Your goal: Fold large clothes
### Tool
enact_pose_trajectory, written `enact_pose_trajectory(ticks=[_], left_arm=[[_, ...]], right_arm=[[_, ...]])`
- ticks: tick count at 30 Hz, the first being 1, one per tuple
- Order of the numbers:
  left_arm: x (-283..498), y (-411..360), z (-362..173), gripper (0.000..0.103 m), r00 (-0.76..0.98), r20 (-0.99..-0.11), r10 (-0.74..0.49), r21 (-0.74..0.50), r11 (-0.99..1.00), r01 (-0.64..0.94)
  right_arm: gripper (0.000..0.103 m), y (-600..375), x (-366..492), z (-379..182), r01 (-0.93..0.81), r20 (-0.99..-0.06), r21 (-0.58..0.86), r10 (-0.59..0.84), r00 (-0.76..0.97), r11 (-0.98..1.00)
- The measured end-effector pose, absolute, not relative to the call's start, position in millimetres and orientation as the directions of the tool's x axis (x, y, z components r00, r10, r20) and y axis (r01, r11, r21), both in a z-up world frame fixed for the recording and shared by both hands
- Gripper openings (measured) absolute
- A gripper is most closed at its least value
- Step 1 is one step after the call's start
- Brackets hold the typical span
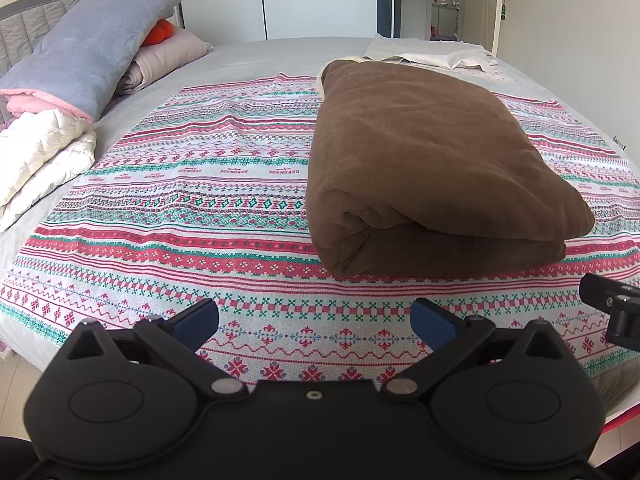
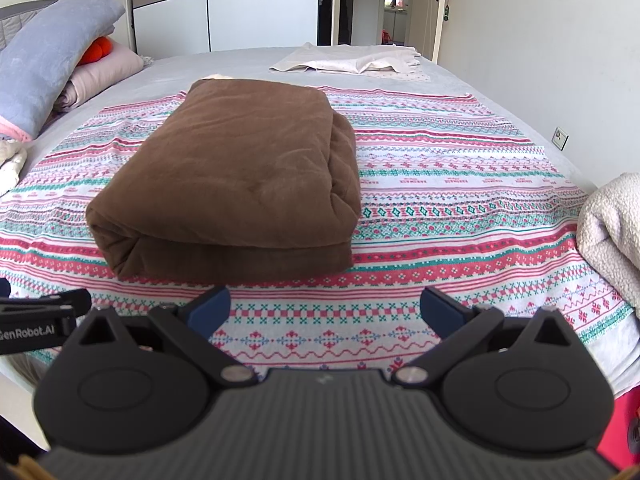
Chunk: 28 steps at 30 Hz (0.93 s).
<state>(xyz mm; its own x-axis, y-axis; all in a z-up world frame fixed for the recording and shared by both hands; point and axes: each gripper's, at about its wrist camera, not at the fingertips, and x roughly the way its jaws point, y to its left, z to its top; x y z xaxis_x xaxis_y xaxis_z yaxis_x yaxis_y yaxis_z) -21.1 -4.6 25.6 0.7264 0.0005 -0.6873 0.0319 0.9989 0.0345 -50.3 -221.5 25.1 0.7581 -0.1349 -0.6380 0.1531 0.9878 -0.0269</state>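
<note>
A thick brown garment (image 1: 432, 168) lies folded into a bulky rectangle on the patterned red, green and white cloth (image 1: 180, 208) that covers the bed. In the right wrist view the same brown bundle (image 2: 236, 184) sits left of centre on that cloth (image 2: 460, 200). My left gripper (image 1: 314, 322) hovers open above the cloth near the bed's front edge, short of the bundle and left of it, with nothing between its blue pads. My right gripper (image 2: 325, 310) is open too, just in front of the bundle's near edge, and holds nothing.
Pillows and a blue-grey quilt (image 1: 92, 48) pile up at the bed's left, with a white quilted item (image 1: 40, 156) below them. A pale garment (image 1: 432, 54) lies spread at the far side. A cream fleece item (image 2: 612, 232) sits at the right edge. Wardrobe doors (image 2: 240, 16) stand behind.
</note>
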Motion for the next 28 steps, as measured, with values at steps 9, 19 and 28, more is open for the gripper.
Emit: enact_pose_trajectory(ticks=[9,19,28], left_arm=[[-21.2,-4.4,25.0,0.103,0.725,-0.689,0.0,0.034,0.999,0.033],[-20.9,-4.4,24.4,0.103,0.725,-0.689,-0.001,0.034,0.999,0.033],[-14.8,0.8,18.6,0.103,0.719,-0.695,-0.022,0.011,0.999,0.041]], right_arm=[[0.103,-221.4,-50.3,24.7,0.152,-0.639,-0.027,-0.134,0.758,0.988],[0.103,-221.3,-50.1,24.5,0.152,-0.639,-0.027,-0.134,0.757,0.988],[0.103,-222.4,-48.0,21.7,0.146,-0.64,-0.022,-0.127,0.758,0.989]])
